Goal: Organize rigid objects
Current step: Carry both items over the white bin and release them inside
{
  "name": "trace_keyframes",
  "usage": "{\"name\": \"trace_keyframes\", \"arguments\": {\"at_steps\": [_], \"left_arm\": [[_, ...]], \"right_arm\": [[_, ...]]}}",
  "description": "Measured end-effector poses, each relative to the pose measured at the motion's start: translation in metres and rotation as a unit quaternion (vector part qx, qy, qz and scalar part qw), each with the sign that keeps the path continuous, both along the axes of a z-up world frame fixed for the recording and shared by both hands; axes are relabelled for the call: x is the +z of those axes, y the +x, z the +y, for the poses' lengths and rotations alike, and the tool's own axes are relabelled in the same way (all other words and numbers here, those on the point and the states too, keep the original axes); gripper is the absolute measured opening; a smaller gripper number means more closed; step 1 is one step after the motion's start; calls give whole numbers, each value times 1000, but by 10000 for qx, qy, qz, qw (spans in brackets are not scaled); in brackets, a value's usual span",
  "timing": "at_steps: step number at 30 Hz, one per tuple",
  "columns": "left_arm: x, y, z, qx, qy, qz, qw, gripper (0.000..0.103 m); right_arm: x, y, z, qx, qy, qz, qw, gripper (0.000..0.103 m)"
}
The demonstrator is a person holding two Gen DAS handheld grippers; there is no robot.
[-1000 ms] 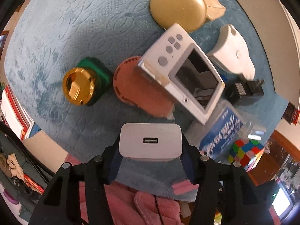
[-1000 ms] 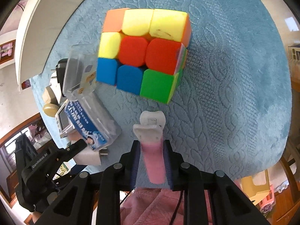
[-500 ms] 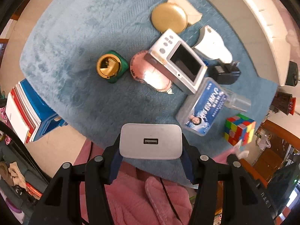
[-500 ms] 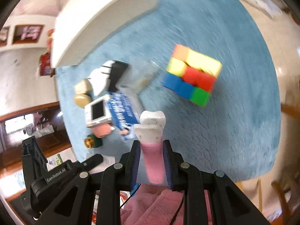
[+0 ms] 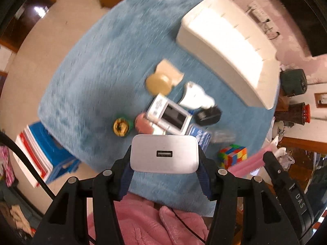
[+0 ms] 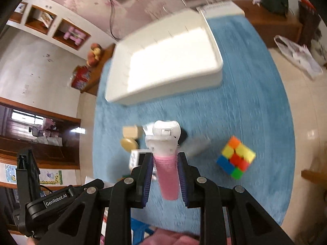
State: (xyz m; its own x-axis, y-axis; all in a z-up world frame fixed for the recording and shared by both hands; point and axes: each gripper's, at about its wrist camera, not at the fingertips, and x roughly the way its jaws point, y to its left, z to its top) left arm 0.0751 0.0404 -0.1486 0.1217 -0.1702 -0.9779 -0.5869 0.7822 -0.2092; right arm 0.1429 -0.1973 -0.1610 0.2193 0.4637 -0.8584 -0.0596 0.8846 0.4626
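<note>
My left gripper [image 5: 164, 164] is shut on a white USB charger [image 5: 164, 153], held high above the blue rug [image 5: 98, 65]. My right gripper [image 6: 166, 170] is shut on a pink and white tooth-shaped tube [image 6: 165, 157], also held high. A white tray [image 5: 229, 45] lies at the rug's far side and shows in the right wrist view [image 6: 163, 63] too. On the rug lie a colour cube [image 5: 233, 156] [image 6: 236, 159], a white handheld console [image 5: 169, 115], a gold-capped green jar [image 5: 122, 127], a gold round lid [image 5: 158, 83] and a black plug [image 5: 208, 115].
A blue-labelled clear box [image 5: 201, 136], a pink disc [image 5: 144, 122] and a white plastic piece [image 5: 195, 98] lie among the items. A blue and red stack [image 5: 40, 153] stands off the rug's left edge. Wooden furniture [image 6: 271, 20] rings the rug.
Both grippers have risen well above the rug with their objects still held. The items below look smaller and the white tray has come fully into both views.
</note>
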Motion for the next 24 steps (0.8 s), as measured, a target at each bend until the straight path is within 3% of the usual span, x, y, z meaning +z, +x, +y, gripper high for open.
{"name": "trace_keyframes", "arguments": {"at_steps": [11, 19, 24], "left_arm": [[67, 70, -17, -877, 533, -951, 9902, 58], [88, 116, -31, -1445, 819, -1662, 9720, 58], [87, 139, -36, -1715, 971, -1991, 9600, 58]], "right_arm": [[41, 33, 8, -129, 140, -1038, 9944, 25], [51, 59, 12, -282, 130, -1554, 9874, 25], [46, 74, 14, -342, 49, -1700, 9848, 25]]}}
